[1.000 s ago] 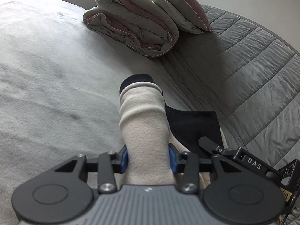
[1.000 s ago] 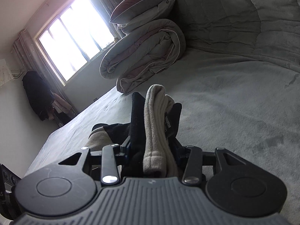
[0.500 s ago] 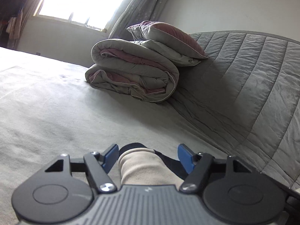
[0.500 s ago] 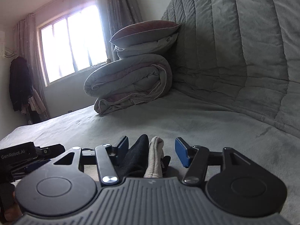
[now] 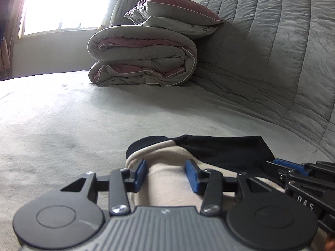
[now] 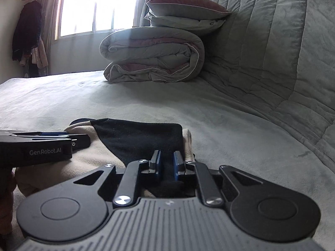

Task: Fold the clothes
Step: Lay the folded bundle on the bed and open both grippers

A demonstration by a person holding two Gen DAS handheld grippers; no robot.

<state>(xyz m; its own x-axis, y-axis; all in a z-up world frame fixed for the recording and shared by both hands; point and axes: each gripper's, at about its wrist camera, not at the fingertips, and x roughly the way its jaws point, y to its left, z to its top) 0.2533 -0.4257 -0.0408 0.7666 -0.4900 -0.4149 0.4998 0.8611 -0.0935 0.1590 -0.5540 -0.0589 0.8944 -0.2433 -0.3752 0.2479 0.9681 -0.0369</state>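
A cream and black garment [image 5: 167, 179] lies flat on the grey bed [image 5: 62, 125]. My left gripper [image 5: 166, 172] is low over its cream part, pads set on either side of a cream fold, so it is shut on the garment. The garment also shows in the right wrist view [image 6: 138, 138], black panel on top of cream. My right gripper [image 6: 166, 163] is nearly closed, its pads pinching the black fabric at the garment's right edge. The left gripper [image 6: 69, 138] lies beside it at the left, and the right gripper [image 5: 293, 167] shows at the right of the left wrist view.
A rolled grey and pink duvet [image 5: 142, 58] with two pillows [image 5: 178, 12] on top lies at the far end of the bed. A grey quilted headboard [image 5: 282, 62] rises along the right. A window [image 6: 94, 6] and hanging clothes [image 6: 27, 33] are at the far left.
Both grippers lowered the garment onto the bed, and it now lies flat. Both grippers opened half a second ago and have since closed on the fabric again.
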